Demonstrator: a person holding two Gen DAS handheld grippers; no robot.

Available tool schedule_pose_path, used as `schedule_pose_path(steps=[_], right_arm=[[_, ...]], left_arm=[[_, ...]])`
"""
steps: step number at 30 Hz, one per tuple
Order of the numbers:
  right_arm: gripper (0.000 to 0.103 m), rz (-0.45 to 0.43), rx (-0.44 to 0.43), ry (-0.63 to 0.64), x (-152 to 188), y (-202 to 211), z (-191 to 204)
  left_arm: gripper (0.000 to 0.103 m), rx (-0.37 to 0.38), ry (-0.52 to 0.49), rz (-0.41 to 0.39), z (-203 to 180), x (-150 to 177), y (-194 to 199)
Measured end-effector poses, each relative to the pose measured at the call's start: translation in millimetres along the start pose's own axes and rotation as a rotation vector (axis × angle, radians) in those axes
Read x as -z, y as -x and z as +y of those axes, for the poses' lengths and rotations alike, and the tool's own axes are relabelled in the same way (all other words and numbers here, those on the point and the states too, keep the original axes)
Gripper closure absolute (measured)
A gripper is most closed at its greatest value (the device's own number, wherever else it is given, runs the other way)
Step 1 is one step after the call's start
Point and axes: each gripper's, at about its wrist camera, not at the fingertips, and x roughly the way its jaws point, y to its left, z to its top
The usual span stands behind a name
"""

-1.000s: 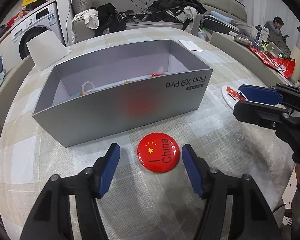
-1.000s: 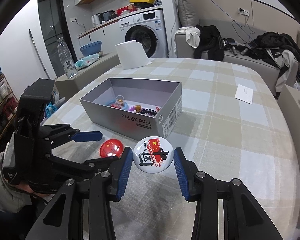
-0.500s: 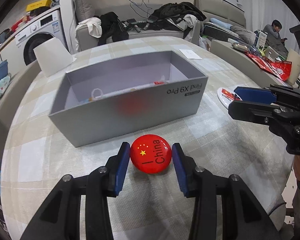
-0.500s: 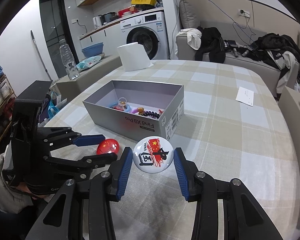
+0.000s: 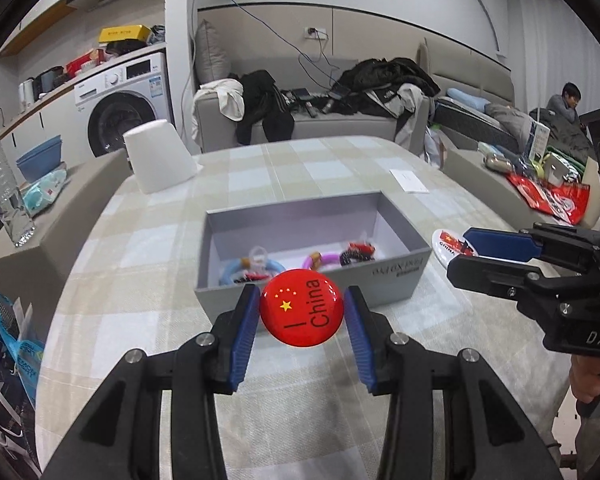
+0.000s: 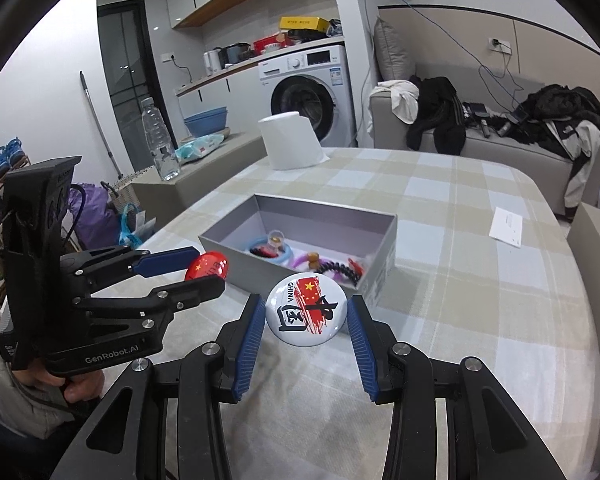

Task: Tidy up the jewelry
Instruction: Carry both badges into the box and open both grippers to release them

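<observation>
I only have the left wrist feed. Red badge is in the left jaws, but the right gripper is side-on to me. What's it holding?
Observer: A white round badge printed with a red flag and black brushwork; the right gripper has a blue pad against each edge of it.
Operator: Is it off the table?
Observer: It looks lifted, hanging in front of the near corner of the grey box.
Operator: Anything right of the box I can't see?
Observer: Only a white slip of paper on the checked cloth, far right.
Operator: And my red one?
Observer: The right wrist view shows the red badge between the left gripper pads, left of the box.
</observation>
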Motion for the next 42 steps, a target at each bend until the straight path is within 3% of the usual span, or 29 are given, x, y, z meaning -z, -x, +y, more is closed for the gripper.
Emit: schedule_pose_path(steps=[9, 17, 28, 42], right_arm=[[0.062, -0.035, 0.003, -0.007, -37.4, -12.5, -1.8], [0.062, -0.056, -0.005, -0.047, -58.6, -25.4, -14.8], [0.062, 0.002, -0.007, -0.082, -47.3, -52.6, -26.6], [0.062, 0.047, 0.0, -0.08, -33.0, -76.9, -22.2]], left_arm=[[0.066, -0.052, 0.012, -0.05, 11.4, -22.6, -7.7], [0.066, -0.078, 0.034, -0.047, 20.8, -29.5, -20.0], [0.066, -0.099, 0.046, 0.005, 27.3, -20.6, -39.9], [0.066, -0.105, 0.039, 0.015, 24.6, -19.0, -48.7]])
